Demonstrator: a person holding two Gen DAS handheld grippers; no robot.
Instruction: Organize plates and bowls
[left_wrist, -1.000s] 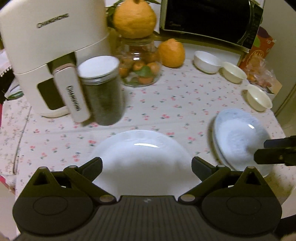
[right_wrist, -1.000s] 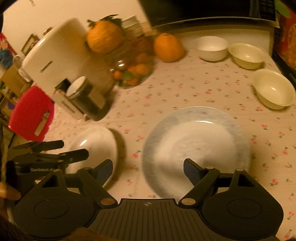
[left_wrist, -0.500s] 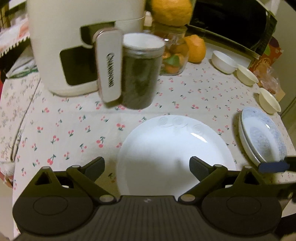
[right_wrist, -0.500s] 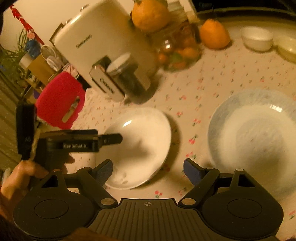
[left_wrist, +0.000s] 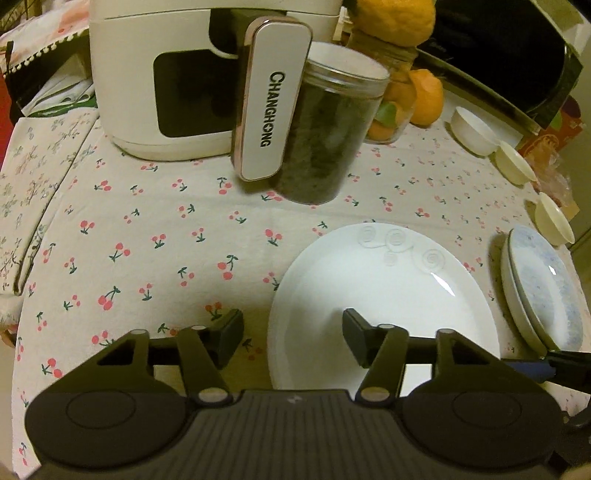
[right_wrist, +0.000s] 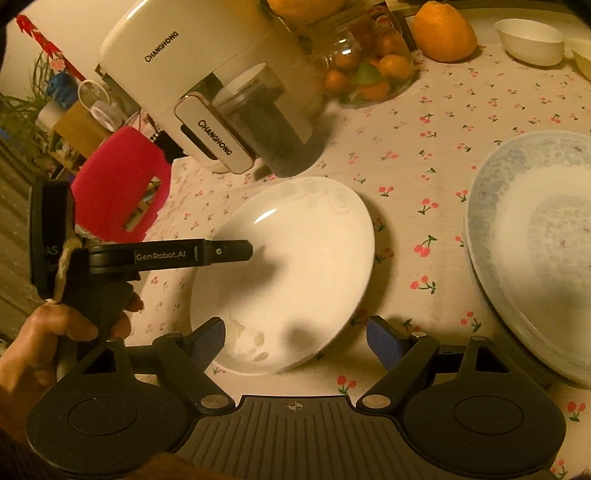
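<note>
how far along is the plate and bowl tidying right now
Done: two blue-patterned plates sit stacked at the table's right edge. In hand: nothing yet; the left tongs are open, straddling the near-left rim of the white plate, and the right tongs are open at its near edge. Left: that plate still lies alone, and three bowls sit separately, unstacked.

Black left claw (right_wrist: 236, 252) lettered "GenRobot.AI", silver screws, twine loop; bare hand (right_wrist: 55, 332) gripping.
</note>
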